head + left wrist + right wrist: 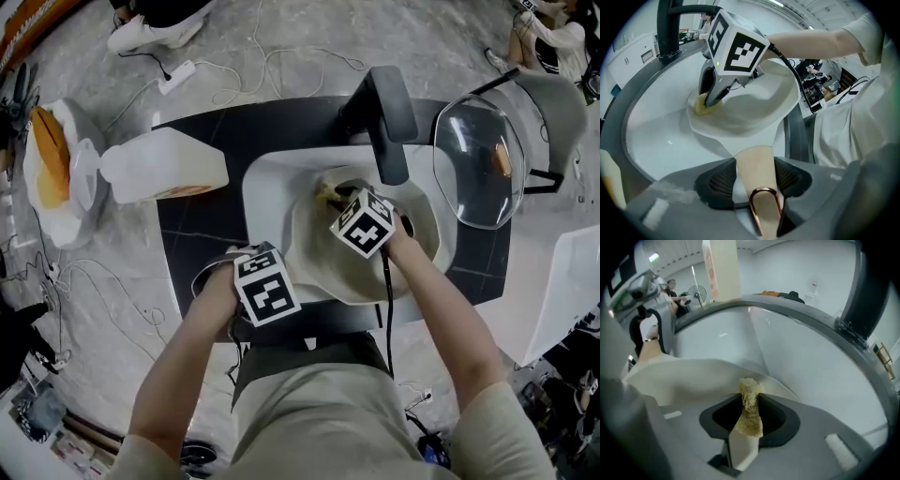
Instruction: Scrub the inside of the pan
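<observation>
**Pan held steady, scrubber down inside**

My left gripper (755, 183) is clamped on the beige handle (757, 161). The cream pan (754, 110) lies straight ahead of it in the white sink (651, 140). My right gripper (749, 423) pinches a fibrous loofah scrubber (750, 404), whose tip is just ahead at the pan's inner wall. I judge the pan stiff and slick when wet, so the handle is the hold. The scrubber is soft and will squash.

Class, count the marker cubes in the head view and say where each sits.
2. One cube is on the left gripper, at the sink's near edge; the other cube is on the right gripper, over the pan. None seems hidden.
</observation>
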Available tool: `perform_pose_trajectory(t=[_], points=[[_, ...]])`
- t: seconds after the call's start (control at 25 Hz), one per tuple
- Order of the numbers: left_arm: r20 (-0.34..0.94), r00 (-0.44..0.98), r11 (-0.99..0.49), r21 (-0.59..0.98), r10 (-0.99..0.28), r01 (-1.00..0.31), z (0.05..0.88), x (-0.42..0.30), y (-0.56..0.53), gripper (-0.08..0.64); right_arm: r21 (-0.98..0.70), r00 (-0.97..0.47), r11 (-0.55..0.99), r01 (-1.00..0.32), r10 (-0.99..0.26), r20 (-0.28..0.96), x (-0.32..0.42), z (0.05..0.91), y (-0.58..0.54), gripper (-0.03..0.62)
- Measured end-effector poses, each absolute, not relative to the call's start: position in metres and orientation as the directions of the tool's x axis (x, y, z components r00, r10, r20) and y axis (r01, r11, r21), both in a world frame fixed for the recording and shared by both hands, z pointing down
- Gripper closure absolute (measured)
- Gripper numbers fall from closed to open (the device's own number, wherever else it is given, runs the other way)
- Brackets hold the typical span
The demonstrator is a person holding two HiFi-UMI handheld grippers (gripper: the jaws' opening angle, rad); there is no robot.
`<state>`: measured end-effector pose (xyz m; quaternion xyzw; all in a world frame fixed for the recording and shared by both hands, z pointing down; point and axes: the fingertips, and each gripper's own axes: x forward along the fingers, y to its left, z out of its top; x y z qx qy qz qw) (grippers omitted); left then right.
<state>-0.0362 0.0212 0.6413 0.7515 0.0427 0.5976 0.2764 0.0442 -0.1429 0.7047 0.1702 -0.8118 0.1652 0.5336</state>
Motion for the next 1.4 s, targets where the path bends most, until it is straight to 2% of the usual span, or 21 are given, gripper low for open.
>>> perform_pose_trajectory(t=[0.16, 0.32, 0.44, 0.64, 0.72, 0.8, 0.92, 1.0, 1.12, 1.24, 1.4], points=[[0.875, 0.283, -0.843, 0.466, 0.394, -0.267, 0.641, -0.037, 0.021, 0.313, -0.280, -0.527, 0.869, -0.408, 0.027, 0.850, 0.013, 0.686, -0.104, 0.482], [0.873, 0.281, -0.842, 0.469, 0.398, -0.265, 0.641, -0.037, 0.021, 0.313, -0.417, -0.599, 0.822, -0.389, 0.119, 0.792, 0.008, 0.673, -0.072, 0.486], [0.873, 0.277, -0.841, 0.471, 0.402, -0.265, 0.641, -0.038, 0.022, 0.313, -0.534, -0.619, 0.787, -0.307, 0.261, 0.741, 0.011, 0.658, -0.043, 0.486], [0.872, 0.279, -0.840, 0.473, 0.403, -0.267, 0.640, -0.036, 0.022, 0.313, -0.665, -0.512, 0.735, -0.133, 0.523, 0.681, 0.034, 0.629, -0.003, 0.486], [0.872, 0.281, -0.840, 0.472, 0.401, -0.266, 0.640, -0.036, 0.022, 0.313, -0.697, -0.413, 0.710, -0.096, 0.609, 0.677, 0.052, 0.621, 0.009, 0.488], [0.872, 0.284, -0.840, 0.471, 0.399, -0.268, 0.640, -0.036, 0.022, 0.313, -0.702, -0.255, 0.706, -0.091, 0.665, 0.702, 0.080, 0.620, 0.017, 0.488], [0.873, 0.287, -0.837, 0.470, 0.394, -0.279, 0.640, -0.036, 0.021, 0.313, -0.634, 0.013, 0.767, -0.099, 0.638, 0.770, 0.127, 0.631, 0.014, 0.488], [0.874, 0.288, -0.838, 0.468, 0.392, -0.281, 0.640, -0.035, 0.020, 0.313, -0.581, 0.110, 0.805, -0.116, 0.592, 0.798, 0.147, 0.640, 0.003, 0.488], [0.874, 0.289, -0.839, 0.467, 0.391, -0.278, 0.639, -0.035, 0.020, 0.313, -0.498, 0.176, 0.850, -0.173, 0.524, 0.833, 0.164, 0.653, -0.020, 0.488], [0.874, 0.290, -0.840, 0.466, 0.389, -0.278, 0.640, -0.034, 0.019, 0.314, -0.310, 0.237, 0.921, -0.237, 0.364, 0.901, 0.182, 0.674, -0.062, 0.486], [0.870, 0.300, -0.835, 0.474, 0.392, -0.281, 0.639, -0.035, 0.019, 0.313, -0.106, 0.184, 0.949, -0.298, 0.166, 0.969, 0.181, 0.705, -0.113, 0.485]])
